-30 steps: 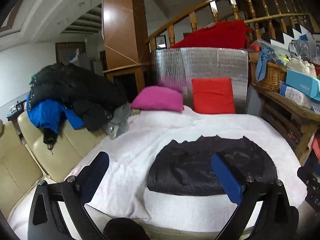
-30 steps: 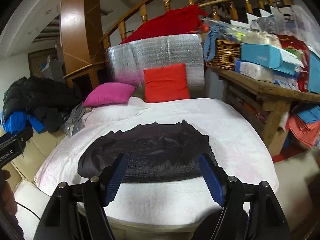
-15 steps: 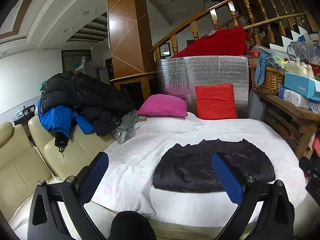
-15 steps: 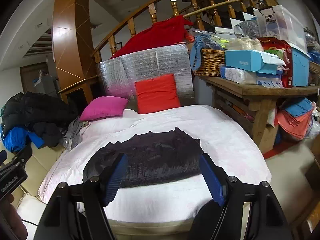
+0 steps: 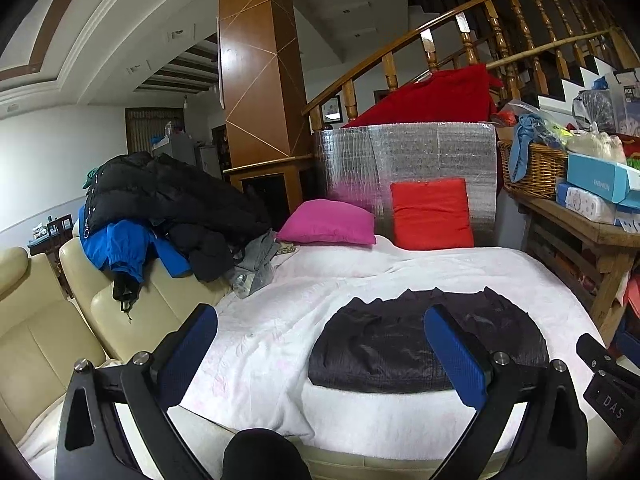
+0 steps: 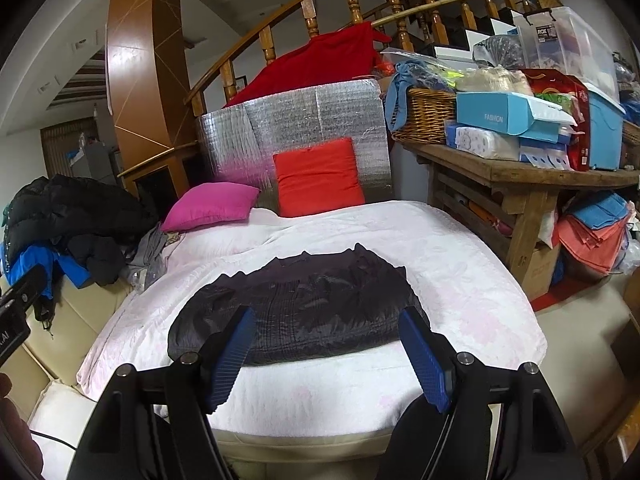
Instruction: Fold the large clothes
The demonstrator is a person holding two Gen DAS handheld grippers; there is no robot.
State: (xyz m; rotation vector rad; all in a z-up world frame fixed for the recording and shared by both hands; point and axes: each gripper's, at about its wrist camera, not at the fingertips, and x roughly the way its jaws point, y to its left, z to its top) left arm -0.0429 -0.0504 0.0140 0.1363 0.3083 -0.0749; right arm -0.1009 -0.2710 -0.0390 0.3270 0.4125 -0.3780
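White-covered bed point(image 6: 460, 280), folded black jacket point(image 6: 304, 304) lying flat near its front edge, pink pillow point(image 6: 212, 206) and red cushion point(image 6: 318, 178) at the far end

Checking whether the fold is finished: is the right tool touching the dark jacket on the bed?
Apart. The right wrist view shows the right tool open and empty, held back from the folded dark jacket, with white cover visible below its fingertips.

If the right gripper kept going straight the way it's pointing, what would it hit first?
Probably the folded dark jacket on the white blanket; the right gripper is open and aims slightly downward at it, though depth is unclear.
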